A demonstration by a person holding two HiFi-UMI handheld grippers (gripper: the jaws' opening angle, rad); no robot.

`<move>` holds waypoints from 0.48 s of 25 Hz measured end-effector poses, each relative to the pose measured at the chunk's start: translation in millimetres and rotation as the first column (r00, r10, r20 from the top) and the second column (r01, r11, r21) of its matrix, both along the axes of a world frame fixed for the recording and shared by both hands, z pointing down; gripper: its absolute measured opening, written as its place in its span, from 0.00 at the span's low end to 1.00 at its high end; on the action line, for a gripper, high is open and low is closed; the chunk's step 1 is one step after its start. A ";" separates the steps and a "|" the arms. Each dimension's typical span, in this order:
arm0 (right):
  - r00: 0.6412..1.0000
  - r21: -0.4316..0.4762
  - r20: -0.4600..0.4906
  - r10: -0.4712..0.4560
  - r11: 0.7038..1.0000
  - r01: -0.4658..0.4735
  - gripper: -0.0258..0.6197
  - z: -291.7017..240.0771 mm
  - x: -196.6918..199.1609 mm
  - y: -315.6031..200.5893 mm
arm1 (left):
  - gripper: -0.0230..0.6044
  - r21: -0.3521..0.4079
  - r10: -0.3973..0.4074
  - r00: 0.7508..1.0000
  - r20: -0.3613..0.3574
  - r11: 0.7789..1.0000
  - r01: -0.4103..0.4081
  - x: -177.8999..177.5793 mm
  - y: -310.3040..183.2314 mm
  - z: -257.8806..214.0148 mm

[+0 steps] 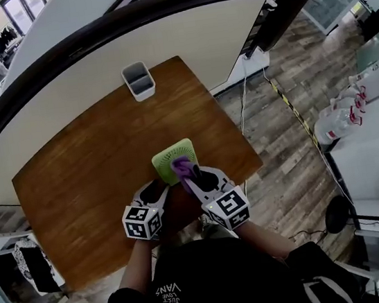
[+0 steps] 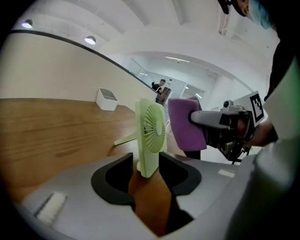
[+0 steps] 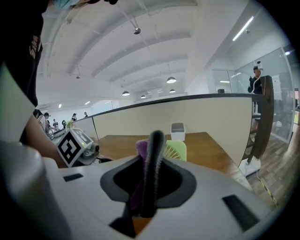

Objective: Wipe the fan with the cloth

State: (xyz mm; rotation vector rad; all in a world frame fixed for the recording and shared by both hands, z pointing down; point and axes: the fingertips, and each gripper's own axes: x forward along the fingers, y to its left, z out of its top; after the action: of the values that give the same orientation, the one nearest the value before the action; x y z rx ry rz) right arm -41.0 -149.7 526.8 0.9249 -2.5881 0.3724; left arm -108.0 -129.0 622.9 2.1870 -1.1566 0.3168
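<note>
The brown wooden table (image 1: 93, 161) is taking up most of the head view, with a pale partition wall running behind it. The small green fan (image 1: 172, 160) is standing upright near the table's near edge, right in front of you, its round grille facing your right side. You are holding your left gripper (image 1: 158, 187) low at the fan's foot. Its jaws are standing wide apart with the fan's bottom edge between them, though whether either pad is touching it is hard to tell from here. You are holding your right gripper (image 1: 191, 171) with its jaws clamped together on the purple cloth (image 1: 183, 167), which is hanging just beside the grille. A little white bin (image 1: 138, 80) is sitting at the table's far edge, well apart from the fan.
</note>
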 end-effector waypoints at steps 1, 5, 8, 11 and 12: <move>1.000 0.008 -0.005 0.000 1.000 0.000 0.17 0.4 -1.7 -1.7 | 0.29 -0.003 0.012 1.000 -0.003 1.000 -0.012 2.2 -2.0 1.6; 1.000 0.038 -0.014 -0.009 0.999 0.010 0.17 2.1 -11.2 -5.4 | 0.29 -0.014 0.047 0.999 -0.013 0.999 -0.047 6.6 -7.0 7.9; 1.000 0.059 -0.012 -0.016 0.998 0.017 0.17 0.8 -21.6 -6.1 | 0.29 -0.015 0.078 0.997 -0.015 0.997 -0.078 8.2 -9.3 12.0; 1.000 0.073 -0.014 -0.023 0.997 0.024 0.17 1.1 -30.0 -7.5 | 0.29 -0.009 0.105 0.994 -0.004 0.994 -0.105 9.3 -12.1 12.8; 1.000 0.074 -0.014 -0.027 0.997 0.028 0.17 1.3 -33.2 -8.0 | 0.29 -0.007 0.108 0.994 -0.001 0.994 -0.108 8.9 -13.2 13.1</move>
State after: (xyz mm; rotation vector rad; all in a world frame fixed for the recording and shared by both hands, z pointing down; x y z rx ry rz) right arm -74.2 -157.8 528.1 0.9122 -2.6155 0.2638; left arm -99.1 -142.2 636.0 2.2480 -1.0369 0.3664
